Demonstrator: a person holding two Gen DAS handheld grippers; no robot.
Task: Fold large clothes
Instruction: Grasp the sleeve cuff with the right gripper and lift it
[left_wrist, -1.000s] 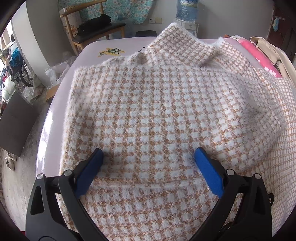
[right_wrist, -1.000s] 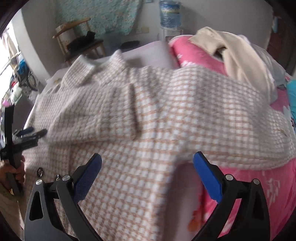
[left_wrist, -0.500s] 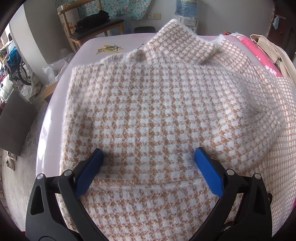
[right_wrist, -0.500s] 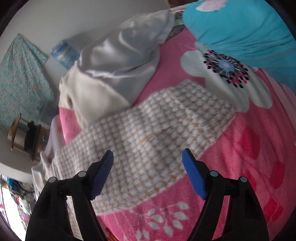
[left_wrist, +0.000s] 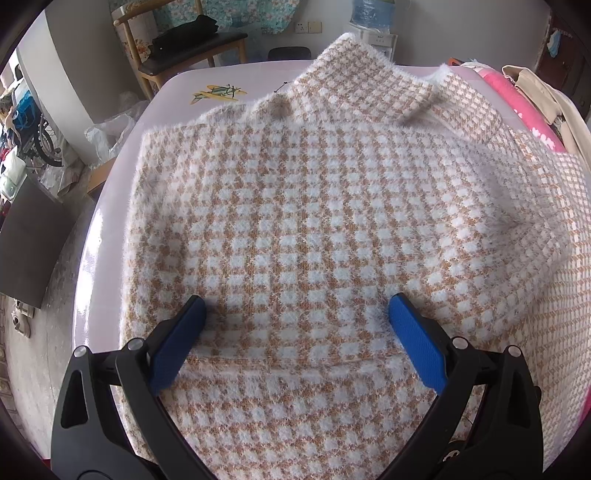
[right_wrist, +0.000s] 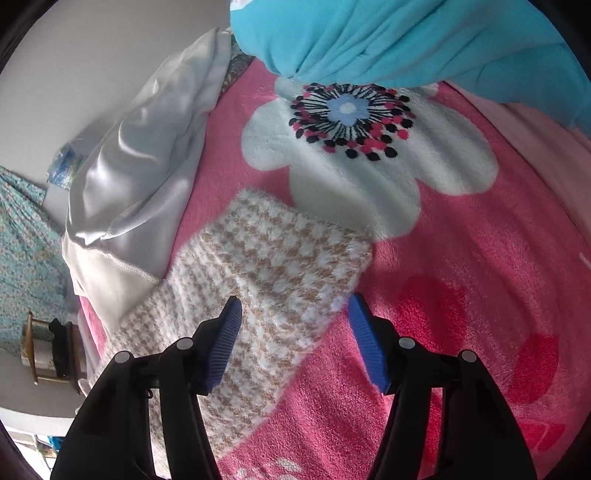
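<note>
Right gripper is over the sweater's sleeve, jaws part open and just been closing. Sleeve cuff end sits between the pads, but the pads don't press it yet, so no grip. Its left pad is over the fabric; its right pad is just off the sleeve's edge, over the pink blanket.

Key relation: sleeve runs diagonally, cuff ahead of the claw and slightly to its right, the rest trailing back and to its left toward the body. Long axis crosses the jaw line at an angle, so closing here should pinch across the width near the cuff. Right hand is clearly the nearer one.

Left gripper is wide open, holding nothing, pads resting on or just above the sweater body near the hem. Collar points straight ahead of that claw, hem toward it, body's long axis in line with the fingers. Sweater body lies flat on the pale table.

White garment lies ahead-left of the right claw, apart from the cuff.
</note>
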